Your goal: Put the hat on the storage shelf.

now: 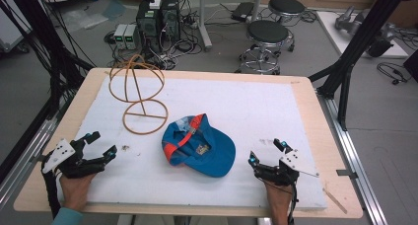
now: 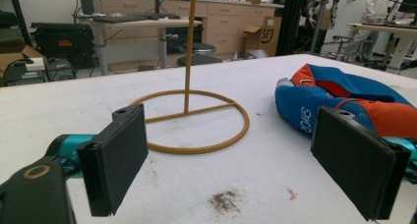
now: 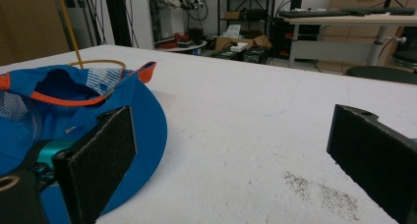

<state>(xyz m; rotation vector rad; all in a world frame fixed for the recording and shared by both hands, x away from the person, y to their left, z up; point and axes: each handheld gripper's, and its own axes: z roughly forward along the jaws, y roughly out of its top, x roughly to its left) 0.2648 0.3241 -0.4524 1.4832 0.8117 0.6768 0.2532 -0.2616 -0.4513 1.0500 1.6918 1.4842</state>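
Blue fabric cap with orange trim (image 1: pixel 199 147) lies upside down at frame centre, between left gripper (image 1: pixel 102 147) and right gripper (image 1: pixel 268 153), both jaws wide, empty. Left gripper view adds white lettering on the cap; high view shows tan wire hat stand (image 1: pixel 139 89) whole.

Cap (image 1: pixel 199 147): blue cloth with orange trim, matt, part mesh. Stand (image 1: pixel 137 89): thin tan rod, smooth, wood-like. Table (image 1: pixel 315 111): pale wood edge under a white, rough, matt, stained sheet. Gripper pads (image 2: pixel 118 155): black, matt, grainy.
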